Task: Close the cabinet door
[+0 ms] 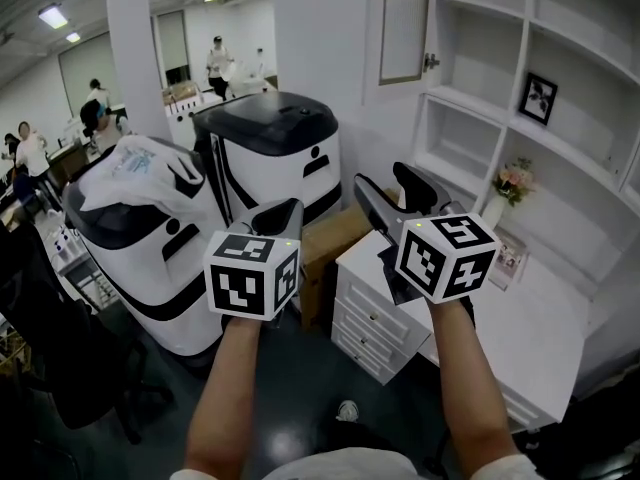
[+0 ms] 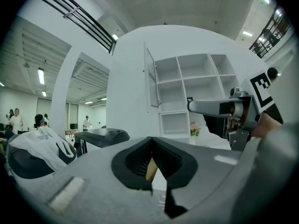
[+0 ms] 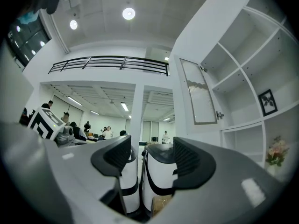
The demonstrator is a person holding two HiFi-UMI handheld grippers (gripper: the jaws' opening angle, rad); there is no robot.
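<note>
The white cabinet door [image 1: 404, 23] with a frosted pane stands swung open at the top of the head view, hinged to the left side of the white shelf unit [image 1: 480, 58]. It also shows as the door [image 2: 150, 80] in the left gripper view and the door [image 3: 198, 92] with its small knob [image 3: 218, 115] in the right gripper view. My right gripper [image 1: 392, 196] [image 3: 152, 157] is open and empty, below the door and apart from it. My left gripper [image 1: 282, 213] [image 2: 150, 146] is shut on nothing, to the left and lower.
Two large white-and-black machines [image 1: 275, 153] [image 1: 140, 233] stand ahead on the left. A cardboard box [image 1: 330, 243] and a white drawer unit [image 1: 375, 313] are below the grippers. The shelves hold a framed picture [image 1: 538, 98] and flowers [image 1: 513, 180]. People stand far back.
</note>
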